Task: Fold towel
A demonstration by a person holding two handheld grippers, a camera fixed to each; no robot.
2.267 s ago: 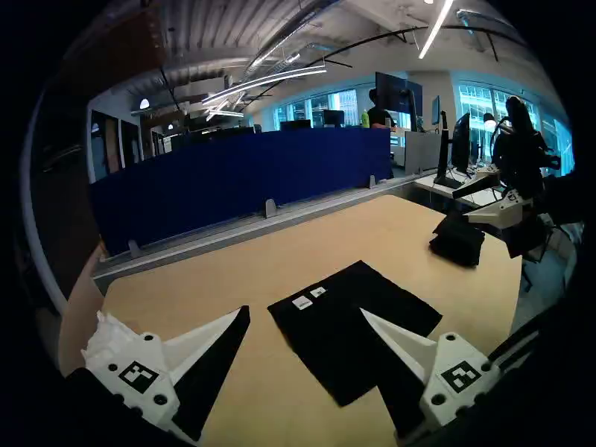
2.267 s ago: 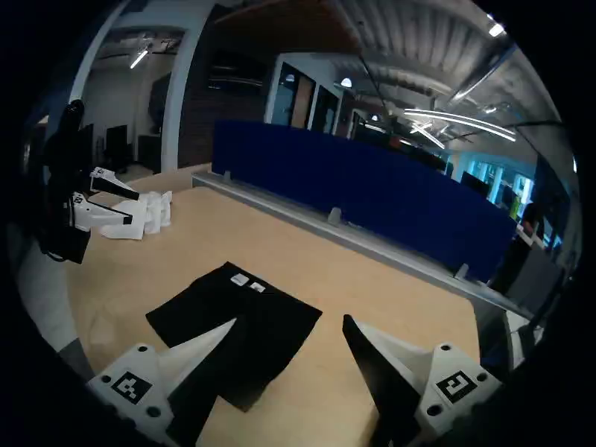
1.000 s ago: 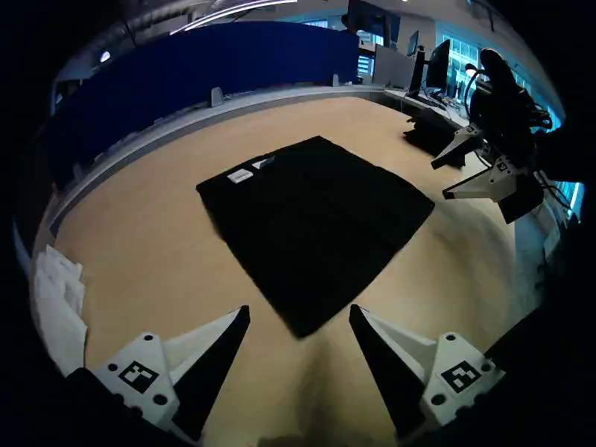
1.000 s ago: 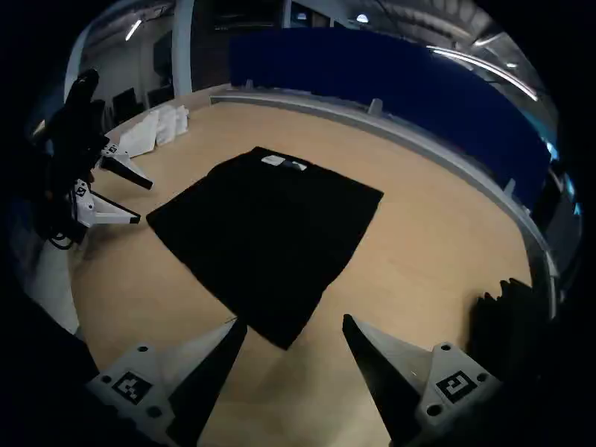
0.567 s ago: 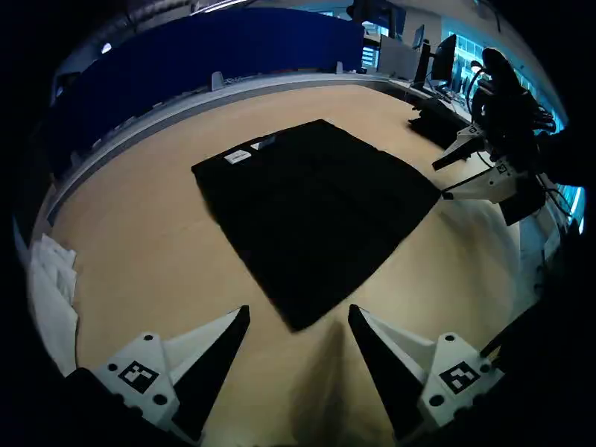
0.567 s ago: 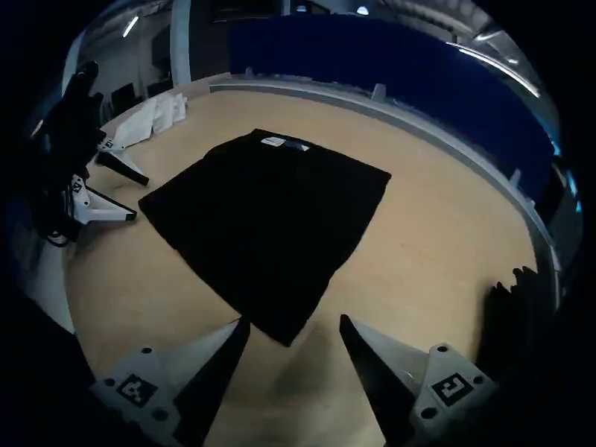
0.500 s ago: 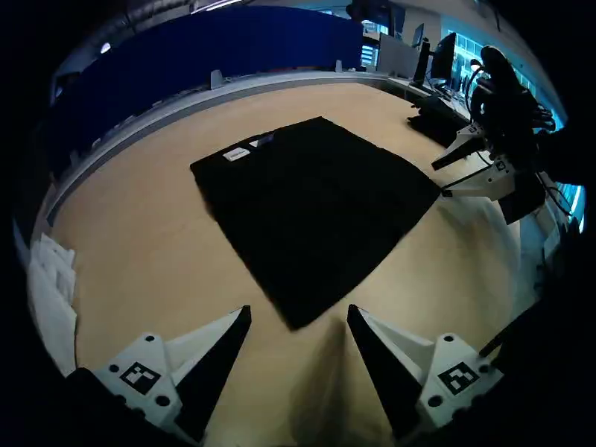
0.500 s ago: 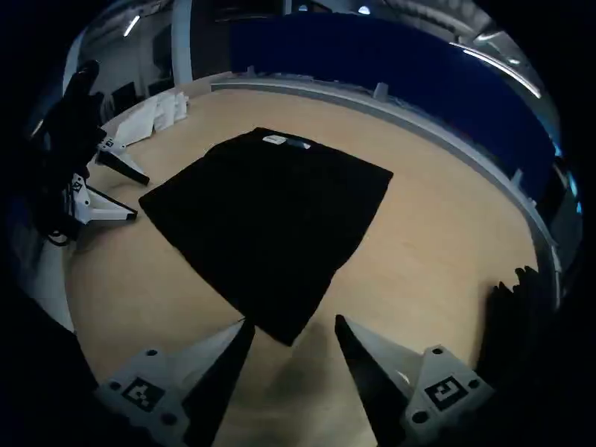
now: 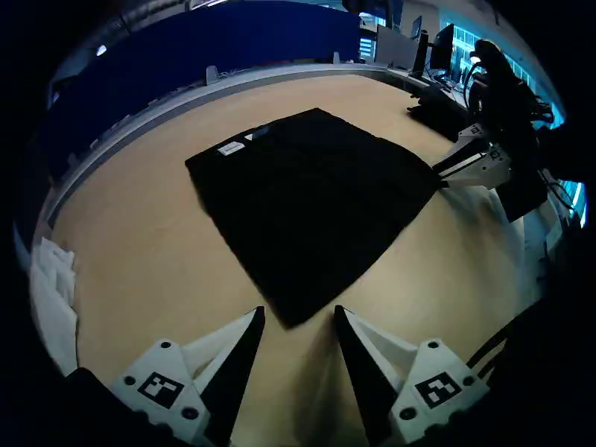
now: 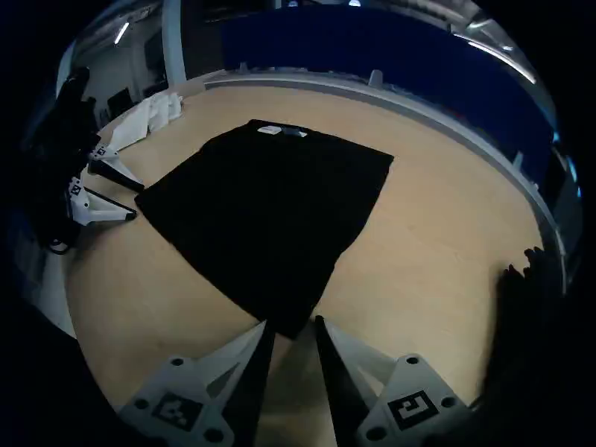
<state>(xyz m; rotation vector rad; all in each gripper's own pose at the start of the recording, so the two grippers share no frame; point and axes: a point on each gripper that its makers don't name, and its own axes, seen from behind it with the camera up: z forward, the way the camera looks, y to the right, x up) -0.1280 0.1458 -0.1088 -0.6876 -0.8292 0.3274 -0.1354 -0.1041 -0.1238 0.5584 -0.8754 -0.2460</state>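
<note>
The fingers of the right gripper [image 10: 294,328] have drawn in to a slim gap, still not closed, with one near corner of the black towel [image 10: 268,208] lying between their tips; the fingers of the left gripper [image 9: 298,320] have narrowed less and stand open at the other near corner. The towel lies flat on the wooden table [image 10: 432,246], as half a second ago.
</note>
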